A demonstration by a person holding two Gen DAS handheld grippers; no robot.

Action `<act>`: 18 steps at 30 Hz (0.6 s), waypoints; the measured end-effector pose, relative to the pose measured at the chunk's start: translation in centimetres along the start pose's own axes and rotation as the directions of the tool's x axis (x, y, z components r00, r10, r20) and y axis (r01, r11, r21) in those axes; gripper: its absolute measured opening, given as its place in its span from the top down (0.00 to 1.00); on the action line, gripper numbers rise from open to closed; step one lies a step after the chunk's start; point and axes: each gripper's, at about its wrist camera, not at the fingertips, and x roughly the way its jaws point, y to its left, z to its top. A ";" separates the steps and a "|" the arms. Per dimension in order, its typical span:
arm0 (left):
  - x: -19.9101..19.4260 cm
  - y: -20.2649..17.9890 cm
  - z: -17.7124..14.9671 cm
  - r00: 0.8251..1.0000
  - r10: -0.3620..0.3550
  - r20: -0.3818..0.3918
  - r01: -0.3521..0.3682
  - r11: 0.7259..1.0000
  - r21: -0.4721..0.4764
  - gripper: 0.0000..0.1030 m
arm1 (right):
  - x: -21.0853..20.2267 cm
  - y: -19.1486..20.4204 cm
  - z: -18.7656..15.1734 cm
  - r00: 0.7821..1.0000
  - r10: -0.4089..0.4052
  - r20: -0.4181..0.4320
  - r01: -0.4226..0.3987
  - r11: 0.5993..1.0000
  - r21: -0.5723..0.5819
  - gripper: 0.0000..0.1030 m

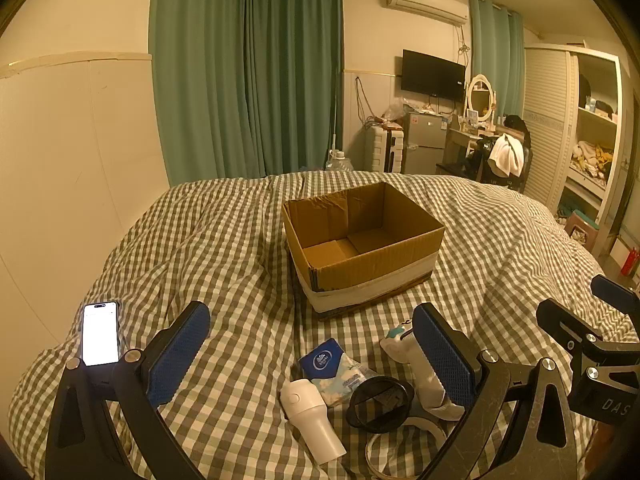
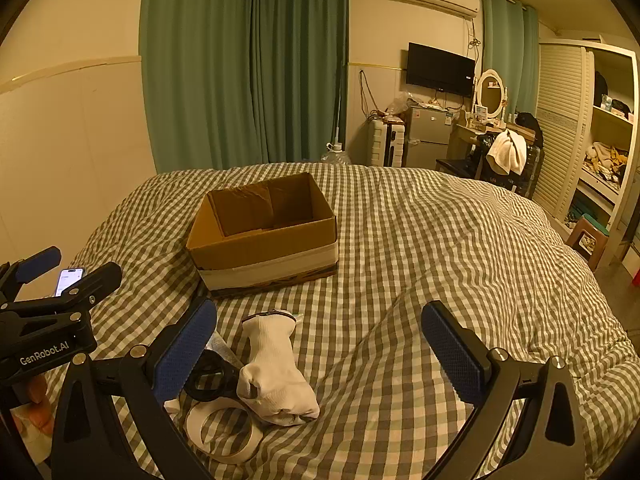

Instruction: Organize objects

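Observation:
An open, empty cardboard box (image 1: pixel 360 240) stands on the checked bed; it also shows in the right wrist view (image 2: pixel 264 236). Near me lie a blue tissue pack (image 1: pixel 332 368), a white bottle-like object (image 1: pixel 308 420), a black round lid (image 1: pixel 380 404), a tape ring (image 1: pixel 404 448) and a white rolled sock (image 1: pixel 424 376). The sock (image 2: pixel 276 372), lid (image 2: pixel 212 376) and tape ring (image 2: pixel 224 432) show in the right wrist view. My left gripper (image 1: pixel 312 352) is open above these items. My right gripper (image 2: pixel 320 352) is open, the sock between its fingers near the left one.
A lit phone (image 1: pixel 100 332) lies on the bed (image 1: pixel 200 240) at the left. A wall runs along the left side. Beyond the bed stand green curtains (image 1: pixel 248 72), a small fridge (image 1: pixel 424 140), a dressing table and an open wardrobe (image 1: pixel 592 140).

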 end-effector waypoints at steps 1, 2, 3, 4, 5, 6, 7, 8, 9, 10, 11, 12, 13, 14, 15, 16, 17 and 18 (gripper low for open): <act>0.0 0.0 0.0 1.000 0.000 0.000 0.000 1.000 0.000 0.00 | 0.0 0.0 0.0 1.000 -0.001 0.000 0.001 1.000 0.000 0.00; 0.0 0.0 0.0 1.000 0.002 0.000 -0.002 1.000 0.000 0.00 | 0.0 0.0 0.0 1.000 0.000 0.000 0.000 1.000 0.000 0.00; 0.0 0.0 0.0 1.000 0.001 0.000 -0.001 1.000 0.000 0.00 | 0.0 0.1 0.0 1.000 0.000 -0.001 0.000 1.000 0.001 0.00; 0.0 0.0 0.0 1.000 0.000 -0.001 0.000 1.000 0.000 0.00 | 0.0 0.1 -0.1 1.000 -0.001 0.000 0.001 1.000 0.000 0.00; 0.0 0.0 0.0 1.000 0.000 0.000 0.000 1.000 -0.001 0.00 | 0.1 0.2 -0.2 1.000 0.000 0.000 0.000 1.000 0.000 0.00; 0.0 0.0 0.0 1.000 0.001 0.000 -0.001 1.000 -0.001 0.00 | 0.1 0.2 -0.2 1.000 0.001 0.000 -0.001 1.000 0.000 0.00; 0.0 0.0 0.0 1.000 0.000 -0.001 0.000 1.000 0.000 0.00 | 0.1 0.2 -0.2 1.000 0.001 0.000 -0.001 1.000 0.000 0.00; 0.0 0.0 0.0 1.000 0.001 0.000 -0.001 1.000 0.000 0.00 | 0.1 0.2 -0.1 1.000 0.001 -0.001 -0.001 1.000 -0.001 0.00; 0.0 0.1 0.0 1.000 0.002 0.000 -0.002 1.000 0.000 0.00 | 0.1 0.2 -0.1 1.000 0.001 -0.001 -0.001 1.000 -0.001 0.00; 0.0 0.1 0.0 1.000 0.000 0.000 0.000 1.000 -0.001 0.00 | 0.0 0.2 -0.1 1.000 0.001 -0.001 -0.001 1.000 -0.001 0.00; 0.0 0.1 0.1 1.000 0.001 0.000 -0.001 1.000 -0.002 0.00 | 0.1 0.2 -0.1 1.000 0.001 -0.001 -0.001 1.000 -0.001 0.00; 0.0 0.1 0.0 1.000 0.001 0.001 -0.001 1.000 -0.003 0.00 | 0.1 0.2 -0.1 1.000 0.002 -0.001 -0.002 1.000 -0.001 0.00; -0.1 0.1 0.1 1.000 0.001 0.002 -0.001 1.000 -0.003 0.00 | 0.1 0.2 -0.1 1.000 0.001 -0.001 -0.001 1.000 -0.001 0.00; -0.1 0.1 0.1 1.000 0.002 0.002 -0.002 1.000 -0.002 0.00 | 0.1 0.2 -0.1 1.000 0.001 -0.001 -0.001 1.000 -0.001 0.00; -0.1 0.1 0.1 1.000 0.003 0.002 -0.003 1.000 -0.001 0.00 | 0.1 0.2 -0.1 1.000 0.002 -0.002 -0.002 1.000 -0.001 0.00; -0.2 0.0 0.1 1.000 0.003 0.004 -0.003 1.000 0.000 0.00 | 0.0 0.3 -0.1 1.000 0.002 -0.002 -0.002 1.000 -0.001 0.00; -0.2 0.0 0.2 1.000 0.003 0.004 -0.003 1.000 0.000 0.00 | 0.1 0.2 -0.1 1.000 0.002 -0.001 -0.002 1.000 -0.001 0.00; -0.2 0.1 0.2 1.000 0.003 0.003 -0.003 1.000 -0.001 0.00 | 0.1 0.2 -0.1 1.000 0.003 -0.001 -0.003 1.000 -0.002 0.00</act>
